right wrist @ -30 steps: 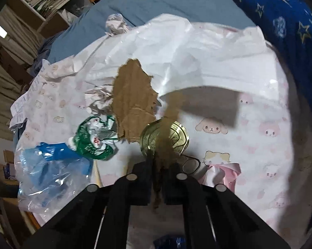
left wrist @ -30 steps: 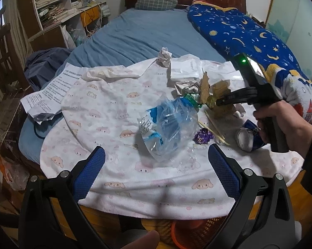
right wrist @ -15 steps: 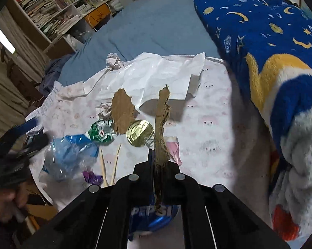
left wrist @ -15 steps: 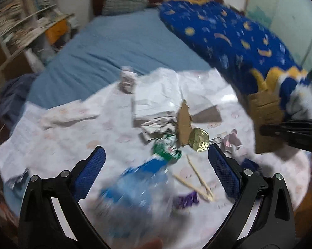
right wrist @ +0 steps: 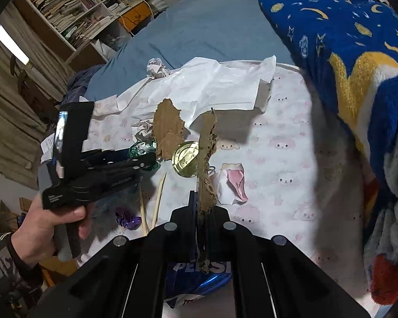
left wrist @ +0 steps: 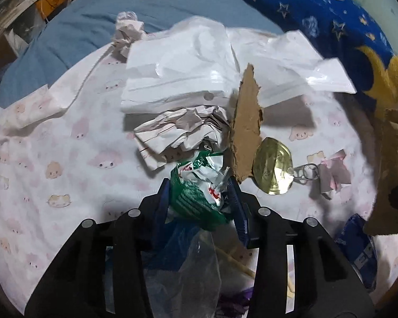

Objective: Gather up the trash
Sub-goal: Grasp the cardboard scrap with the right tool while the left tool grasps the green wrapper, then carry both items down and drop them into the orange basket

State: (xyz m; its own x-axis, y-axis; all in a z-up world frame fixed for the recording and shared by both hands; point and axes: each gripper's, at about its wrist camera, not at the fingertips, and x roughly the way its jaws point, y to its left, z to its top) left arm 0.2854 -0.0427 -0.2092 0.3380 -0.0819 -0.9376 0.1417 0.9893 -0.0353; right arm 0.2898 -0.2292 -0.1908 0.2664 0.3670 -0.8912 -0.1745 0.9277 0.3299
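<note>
Trash lies on a pink-printed cloth (left wrist: 66,145) on the bed. My left gripper (left wrist: 200,193) is shut on a crumpled green wrapper (left wrist: 196,188); it also shows in the right wrist view (right wrist: 146,159). My right gripper (right wrist: 203,206) is shut on a torn strip of brown cardboard (right wrist: 207,164), held upright above the cloth; the strip shows at the right edge of the left wrist view (left wrist: 389,175). A second cardboard piece (left wrist: 245,129), a gold can lid (left wrist: 273,169), crumpled paper (left wrist: 183,132) and a white plastic bag (left wrist: 188,71) lie beyond.
A crushed blue Pepsi can (right wrist: 199,275) lies under my right gripper. Wooden sticks (right wrist: 158,198), a purple wrapper (right wrist: 128,218), a pink paper scrap (right wrist: 233,182) and a clear blue plastic bag (left wrist: 193,259) lie near. A blue star blanket (right wrist: 344,39) is right, bookshelves (right wrist: 74,18) left.
My left gripper moved forward and down and closed on the green wrapper; it was open before. My right gripper lifted and pulled back with the cardboard strip.
</note>
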